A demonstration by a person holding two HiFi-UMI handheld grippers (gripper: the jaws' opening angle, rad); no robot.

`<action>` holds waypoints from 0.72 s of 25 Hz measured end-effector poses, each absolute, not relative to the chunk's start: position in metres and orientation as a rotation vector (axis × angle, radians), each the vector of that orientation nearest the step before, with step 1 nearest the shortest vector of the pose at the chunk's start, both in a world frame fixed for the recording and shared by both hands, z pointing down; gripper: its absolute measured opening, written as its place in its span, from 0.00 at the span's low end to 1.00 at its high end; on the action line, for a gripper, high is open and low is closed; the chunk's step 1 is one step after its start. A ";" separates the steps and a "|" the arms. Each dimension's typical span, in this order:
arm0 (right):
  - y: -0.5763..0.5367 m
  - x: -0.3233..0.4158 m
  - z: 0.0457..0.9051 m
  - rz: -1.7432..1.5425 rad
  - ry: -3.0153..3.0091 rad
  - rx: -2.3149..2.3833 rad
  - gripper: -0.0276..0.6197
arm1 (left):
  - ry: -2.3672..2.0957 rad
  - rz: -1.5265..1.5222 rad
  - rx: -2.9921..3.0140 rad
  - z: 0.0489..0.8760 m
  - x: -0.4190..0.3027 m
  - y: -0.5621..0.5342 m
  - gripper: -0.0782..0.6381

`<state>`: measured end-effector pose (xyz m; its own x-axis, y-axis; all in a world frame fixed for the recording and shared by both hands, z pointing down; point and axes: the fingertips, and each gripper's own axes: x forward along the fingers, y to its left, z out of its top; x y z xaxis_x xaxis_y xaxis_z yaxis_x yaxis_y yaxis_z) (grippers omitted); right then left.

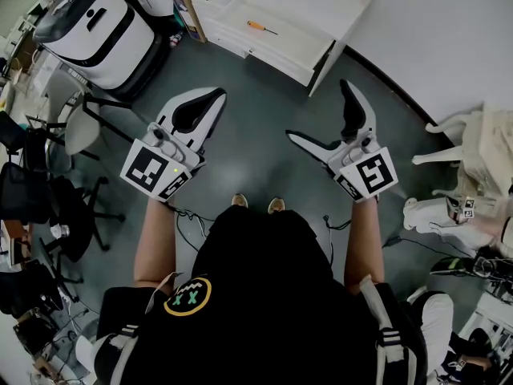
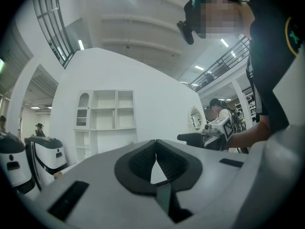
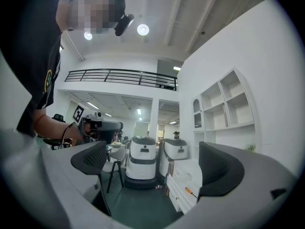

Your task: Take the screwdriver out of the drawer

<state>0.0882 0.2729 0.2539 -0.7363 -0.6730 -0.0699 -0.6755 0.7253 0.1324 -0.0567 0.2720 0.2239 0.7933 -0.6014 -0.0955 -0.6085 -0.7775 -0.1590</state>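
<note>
While the screwdriver (image 1: 261,28) lies in the open drawer (image 1: 296,46), well apart from both, the right tongs (image 1: 319,111) are spread wide and empty and the left tongs (image 1: 215,96) are pressed together; the slim tool could be pushed deeper or dropped if pinched off-centre.

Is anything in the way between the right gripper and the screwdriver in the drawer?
Nothing visible. Only floor lies between the open right gripper and the screwdriver, which lies uncovered in the open drawer.
</note>
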 end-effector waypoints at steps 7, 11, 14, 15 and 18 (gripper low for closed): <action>0.268 0.119 0.251 0.235 2.900 -1.111 0.94 | 0.987 0.056 -2.787 0.222 -0.029 0.268 0.14; 0.267 0.129 0.253 0.231 2.904 -1.098 0.94 | 0.999 0.050 -2.785 0.223 -0.019 0.269 0.14; 0.262 0.135 0.256 0.222 2.902 -1.097 0.94 | 1.001 0.038 -2.788 0.227 -0.014 0.266 0.14; 0.259 0.136 0.257 0.220 2.903 -1.096 0.94 | 1.001 0.036 -2.788 0.227 -0.012 0.263 0.14; 0.250 0.136 0.259 0.218 2.906 -1.092 0.94 | 1.000 0.036 -2.789 0.228 -0.011 0.254 0.14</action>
<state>0.1355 0.2499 0.2591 -0.7533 -0.6531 -0.0770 -0.6573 0.7440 0.1202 -0.0112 0.2545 0.2281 0.7738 -0.6280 -0.0830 -0.6324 -0.7581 -0.1594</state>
